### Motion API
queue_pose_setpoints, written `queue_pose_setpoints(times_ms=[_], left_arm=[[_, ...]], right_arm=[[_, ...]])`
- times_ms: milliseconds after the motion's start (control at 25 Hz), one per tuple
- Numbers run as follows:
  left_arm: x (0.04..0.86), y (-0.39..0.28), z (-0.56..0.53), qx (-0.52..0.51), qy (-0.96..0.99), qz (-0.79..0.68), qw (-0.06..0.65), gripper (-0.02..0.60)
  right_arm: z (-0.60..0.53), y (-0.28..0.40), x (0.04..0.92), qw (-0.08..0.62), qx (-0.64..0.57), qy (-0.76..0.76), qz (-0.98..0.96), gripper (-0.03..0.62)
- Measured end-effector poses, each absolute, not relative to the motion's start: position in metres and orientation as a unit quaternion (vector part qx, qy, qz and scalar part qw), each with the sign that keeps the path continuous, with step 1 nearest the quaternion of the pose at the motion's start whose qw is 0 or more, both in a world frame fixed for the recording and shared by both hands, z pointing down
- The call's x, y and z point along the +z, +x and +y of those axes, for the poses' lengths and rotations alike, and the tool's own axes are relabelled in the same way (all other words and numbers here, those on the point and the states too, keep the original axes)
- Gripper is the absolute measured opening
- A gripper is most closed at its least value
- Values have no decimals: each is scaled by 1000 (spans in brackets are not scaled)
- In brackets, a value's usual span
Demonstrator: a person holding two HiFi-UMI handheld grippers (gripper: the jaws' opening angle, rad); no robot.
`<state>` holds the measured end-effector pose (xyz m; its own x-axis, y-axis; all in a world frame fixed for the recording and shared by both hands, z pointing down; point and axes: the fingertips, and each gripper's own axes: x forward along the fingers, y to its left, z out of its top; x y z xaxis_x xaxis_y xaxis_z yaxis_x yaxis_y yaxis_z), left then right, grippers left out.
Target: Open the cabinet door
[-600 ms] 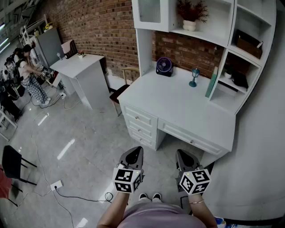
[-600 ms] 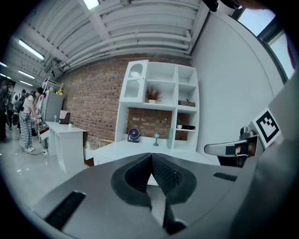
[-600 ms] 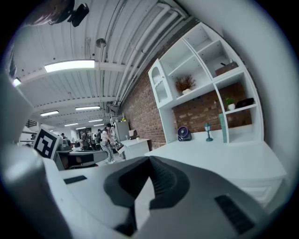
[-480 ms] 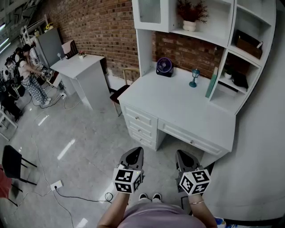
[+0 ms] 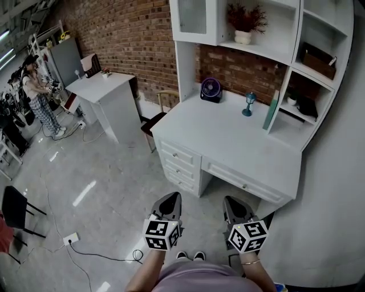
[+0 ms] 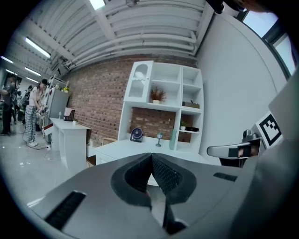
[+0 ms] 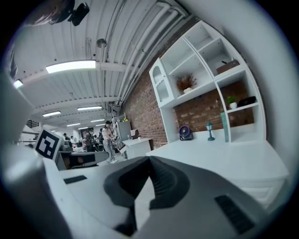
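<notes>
The cabinet door (image 5: 193, 17) is a white glass-paned door at the top left of the hutch over the white desk (image 5: 228, 137), and it stands closed. It also shows far off in the left gripper view as the cabinet door (image 6: 140, 81) and in the right gripper view as the cabinet door (image 7: 163, 88). My left gripper (image 5: 171, 197) and right gripper (image 5: 232, 201) hang side by side close to my body, well short of the desk. Both are shut with nothing between the pads, as the left gripper (image 6: 151, 156) and right gripper (image 7: 149, 159) show in their own views.
On the desk stand a purple fan (image 5: 210, 89) and a teal goblet (image 5: 248, 100); a potted plant (image 5: 243, 34) sits on the shelf. A chair (image 5: 157, 114) and a white side table (image 5: 102, 85) stand left of the desk. A black chair (image 5: 14, 208), a floor cable (image 5: 102, 254) and people (image 5: 34, 91) are at the far left.
The head view has shifted slightly, so the desk sits a little higher in frame. Both grippers stay shut in nearly the same place by my body.
</notes>
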<state>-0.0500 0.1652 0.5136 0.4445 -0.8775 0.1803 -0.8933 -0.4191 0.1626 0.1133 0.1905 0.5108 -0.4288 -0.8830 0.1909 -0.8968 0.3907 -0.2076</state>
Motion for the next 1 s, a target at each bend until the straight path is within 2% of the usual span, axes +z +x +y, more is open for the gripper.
queue_pose_setpoints(times_ms=[320,440,520,800,1000], left_arm=[[510,-39,163,24,847,-519,114,1],[504,-36,160,15,848,-518,111,7],[500,-35,157,10,847,-520,108,40],[486,-22,145,5,849,-520,94,64],[484,-13,136,7,851,-516,95,104]], right_arm=[[182,132,503,8,123,551,-825,6],[177,136,499,8,115,549,-828,47],[174,138,495,4,111,546,-830,62],[165,148,484,-6,108,540,-835,111],[157,149,483,-8,113,531,-840,154]])
